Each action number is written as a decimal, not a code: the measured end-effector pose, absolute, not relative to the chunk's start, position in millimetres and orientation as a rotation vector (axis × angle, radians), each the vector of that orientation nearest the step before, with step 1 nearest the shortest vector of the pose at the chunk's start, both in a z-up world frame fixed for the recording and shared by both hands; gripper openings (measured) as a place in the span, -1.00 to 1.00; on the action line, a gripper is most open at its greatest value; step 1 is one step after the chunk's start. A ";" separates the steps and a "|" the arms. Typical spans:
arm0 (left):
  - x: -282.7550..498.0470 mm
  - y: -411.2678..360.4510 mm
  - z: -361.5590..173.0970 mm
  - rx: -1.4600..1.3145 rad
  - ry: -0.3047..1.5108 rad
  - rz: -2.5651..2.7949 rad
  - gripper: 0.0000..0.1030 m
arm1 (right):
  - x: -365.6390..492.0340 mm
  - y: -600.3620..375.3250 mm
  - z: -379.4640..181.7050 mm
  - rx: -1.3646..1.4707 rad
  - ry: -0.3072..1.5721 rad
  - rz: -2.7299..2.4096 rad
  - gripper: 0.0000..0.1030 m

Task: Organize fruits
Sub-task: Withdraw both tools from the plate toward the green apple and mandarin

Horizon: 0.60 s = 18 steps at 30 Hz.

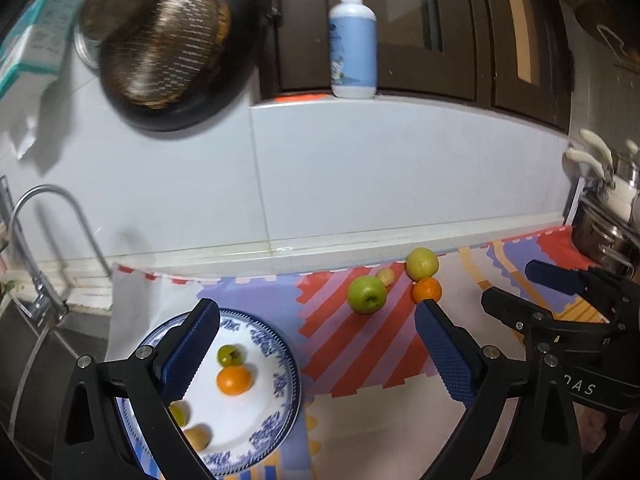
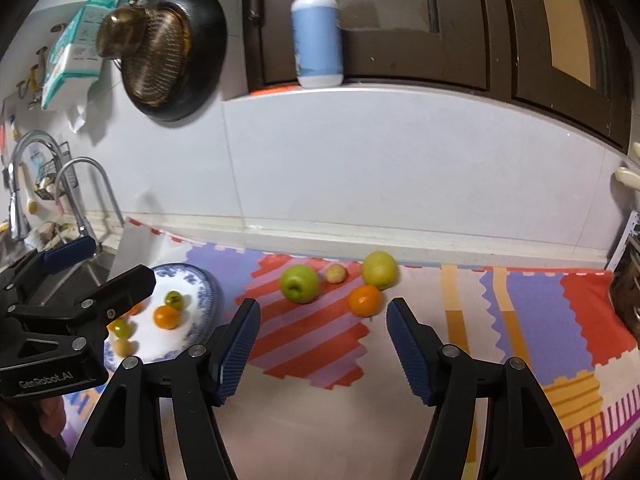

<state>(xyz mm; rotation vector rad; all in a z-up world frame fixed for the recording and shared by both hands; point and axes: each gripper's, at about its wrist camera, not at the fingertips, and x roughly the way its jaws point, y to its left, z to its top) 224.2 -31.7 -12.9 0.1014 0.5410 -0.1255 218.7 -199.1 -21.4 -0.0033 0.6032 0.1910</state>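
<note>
A blue-patterned white plate (image 1: 280, 360) (image 2: 202, 284) holds an orange (image 1: 234, 380) (image 2: 167, 317) and several small green and yellow fruits. On the colourful mat lie a green apple (image 1: 367, 294) (image 2: 299, 283), a yellow-green apple (image 1: 422, 263) (image 2: 379, 269), an orange (image 1: 427, 290) (image 2: 364, 300) and a small yellow fruit (image 1: 385, 276) (image 2: 335, 273). My left gripper (image 1: 316, 344) (image 2: 100, 262) is open and empty, hovering over the plate's right side. My right gripper (image 2: 322, 336) (image 1: 516, 284) is open and empty, just in front of the loose orange.
A sink with a curved tap (image 1: 44, 240) (image 2: 88, 196) is left of the plate. A dark pan (image 1: 168, 48) (image 2: 176, 48) hangs on the tiled wall. A soap bottle (image 1: 353, 40) (image 2: 318, 36) stands on the ledge. Pots (image 1: 604, 232) stand at the right.
</note>
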 end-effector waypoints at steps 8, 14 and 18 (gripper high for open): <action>265.7 -49.5 -38.9 0.179 0.594 -0.166 0.93 | 252.3 -212.5 -42.0 -0.009 0.642 0.172 0.28; 296.6 -61.4 -61.1 0.221 0.645 -0.210 0.93 | 280.5 -220.5 -65.2 -0.008 0.695 0.180 0.28; 316.0 -72.0 -74.2 0.250 0.674 -0.243 0.87 | 299.1 -223.6 -83.4 -0.015 0.737 0.202 0.28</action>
